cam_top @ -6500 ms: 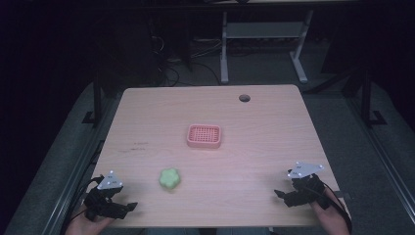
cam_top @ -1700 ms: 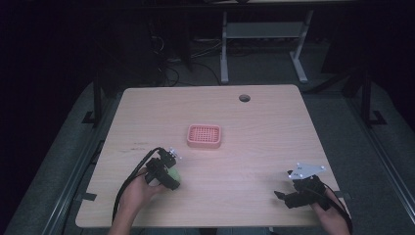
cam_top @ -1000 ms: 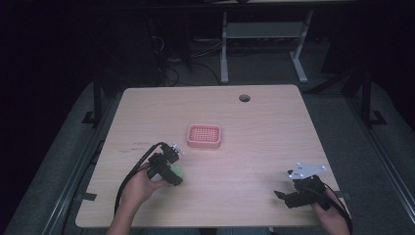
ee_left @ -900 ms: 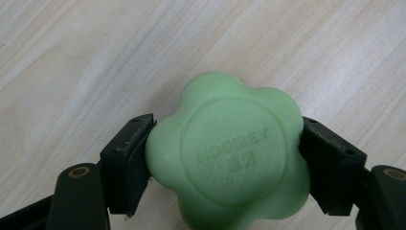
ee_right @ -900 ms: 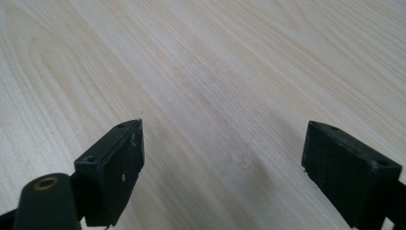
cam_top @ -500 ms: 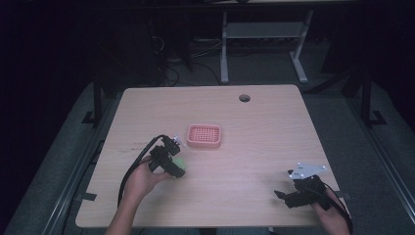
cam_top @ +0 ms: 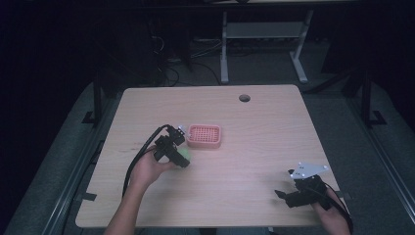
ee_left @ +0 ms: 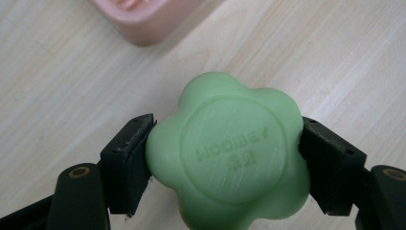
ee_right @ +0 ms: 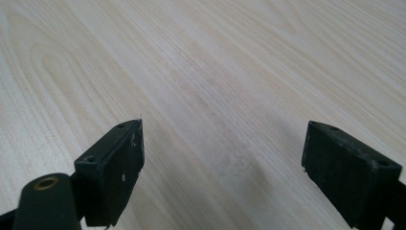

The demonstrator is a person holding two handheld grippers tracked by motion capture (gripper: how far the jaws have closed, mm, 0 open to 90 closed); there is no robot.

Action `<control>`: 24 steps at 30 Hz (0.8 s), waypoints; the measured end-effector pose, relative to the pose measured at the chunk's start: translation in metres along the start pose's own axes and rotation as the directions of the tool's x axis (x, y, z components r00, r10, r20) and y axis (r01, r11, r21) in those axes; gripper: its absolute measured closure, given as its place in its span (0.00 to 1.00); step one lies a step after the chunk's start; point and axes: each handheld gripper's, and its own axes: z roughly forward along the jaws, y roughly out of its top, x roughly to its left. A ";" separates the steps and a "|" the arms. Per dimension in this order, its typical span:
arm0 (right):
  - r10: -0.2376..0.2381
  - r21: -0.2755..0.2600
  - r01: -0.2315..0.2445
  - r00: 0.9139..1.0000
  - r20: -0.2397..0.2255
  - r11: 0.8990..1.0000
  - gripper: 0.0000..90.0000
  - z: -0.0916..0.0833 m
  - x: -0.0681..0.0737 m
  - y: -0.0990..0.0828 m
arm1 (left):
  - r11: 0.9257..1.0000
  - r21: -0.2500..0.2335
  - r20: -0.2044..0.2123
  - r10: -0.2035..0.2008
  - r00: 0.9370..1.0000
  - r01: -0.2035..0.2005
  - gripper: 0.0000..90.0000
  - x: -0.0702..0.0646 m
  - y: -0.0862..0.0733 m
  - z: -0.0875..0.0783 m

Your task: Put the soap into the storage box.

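Soap (ee_left: 234, 155), a pale green flower-shaped bar with raised lettering on its face, sits pinched between the two black fingers (ee_left: 128, 165) of the left gripper (ee_left: 225, 160), one pad pressed against each side lobe. It hangs just above the bench (ee_left: 57, 96), a little short of the pink soap dish (ee_left: 143, 17), whose corner shows at the top edge of the left gripper view. From the high view, the left gripper (cam_top: 172, 147) is near the dish (cam_top: 204, 136), just to its left. The grip looks risky: the pads bear on rounded, smooth lobes, so the bar could twist or squirt out if the squeeze shifts, and it could catch the dish rim if carried in too low. The right gripper (ee_right: 225, 167) rests well apart at the near right corner of the bench, its fingers spread wide with nothing between them. Most of the dish is cut off in the close view, the underside of the soap is hidden, and the lettering is too soft to read with confidence.
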 end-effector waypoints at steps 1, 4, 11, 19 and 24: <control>0.001 -0.001 -0.001 1.000 0.001 1.000 0.16 0.000 0.000 0.000 | 1.000 -0.004 0.000 -0.006 1.000 0.006 0.30 0.000 0.002 0.000; 0.003 -0.001 -0.003 1.000 0.000 1.000 0.16 0.000 0.000 0.000 | 1.000 -0.002 0.000 0.001 1.000 -0.001 0.30 0.002 0.007 0.000; 0.006 -0.009 -0.006 1.000 0.001 1.000 0.16 -0.001 0.000 0.000 | 1.000 -0.008 0.005 -0.006 1.000 0.006 0.30 0.009 0.019 0.002; 0.021 -0.009 -0.021 1.000 -0.001 1.000 0.16 -0.001 0.000 -0.001 | 1.000 -0.011 -0.003 0.007 1.000 -0.007 0.30 0.014 0.036 0.000; 0.019 -0.014 -0.019 1.000 0.000 1.000 0.16 -0.002 -0.001 -0.002 | 1.000 -0.015 0.000 0.008 1.000 -0.008 0.30 0.015 0.045 0.003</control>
